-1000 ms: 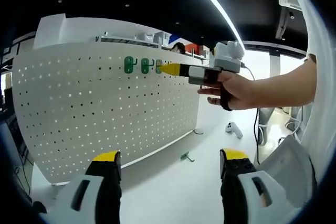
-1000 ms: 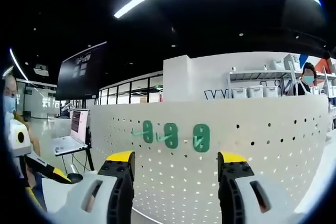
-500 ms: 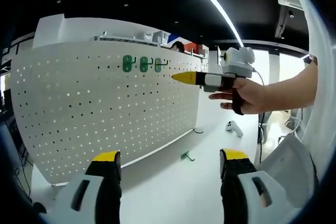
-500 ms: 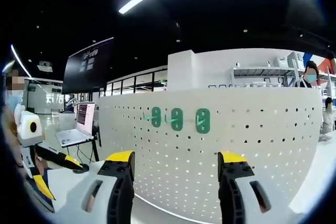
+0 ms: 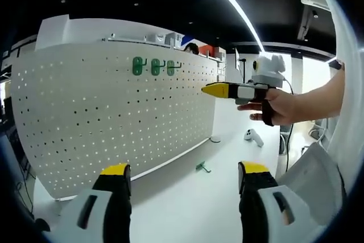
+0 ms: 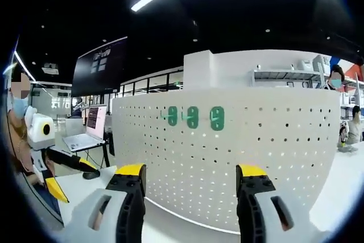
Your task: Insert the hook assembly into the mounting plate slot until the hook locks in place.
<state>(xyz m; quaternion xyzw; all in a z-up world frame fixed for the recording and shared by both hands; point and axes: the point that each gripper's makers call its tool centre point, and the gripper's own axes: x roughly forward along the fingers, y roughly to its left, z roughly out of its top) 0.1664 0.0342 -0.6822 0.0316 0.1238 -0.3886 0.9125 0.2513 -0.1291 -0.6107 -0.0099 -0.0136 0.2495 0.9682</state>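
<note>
A white pegboard mounting plate (image 5: 108,118) stands upright on the table, with three green hook assemblies (image 5: 154,66) hanging side by side near its top. The right gripper view meets the same hooks (image 6: 193,116) head-on on the plate (image 6: 227,163). My right gripper (image 5: 211,90) is held in a hand, off to the right of the hooks and clear of the plate. From its own view its jaws (image 6: 190,174) stand open and empty. My left gripper (image 5: 185,174) is open and empty low in front of the plate, and also appears as the left gripper (image 6: 74,177). One loose green hook (image 5: 200,167) lies on the table.
The white table (image 5: 187,203) runs along the foot of the plate. A white controller (image 5: 254,139) and a cable (image 5: 214,140) lie at its far end. An open laptop (image 6: 85,138) sits at the left, and shelves and a person (image 6: 335,78) are behind the plate.
My right gripper has drawn back from the third hook, away from the plate, leaving that hook hanging there. The plate now looks farther off in the right gripper view. The left gripper stayed put.
</note>
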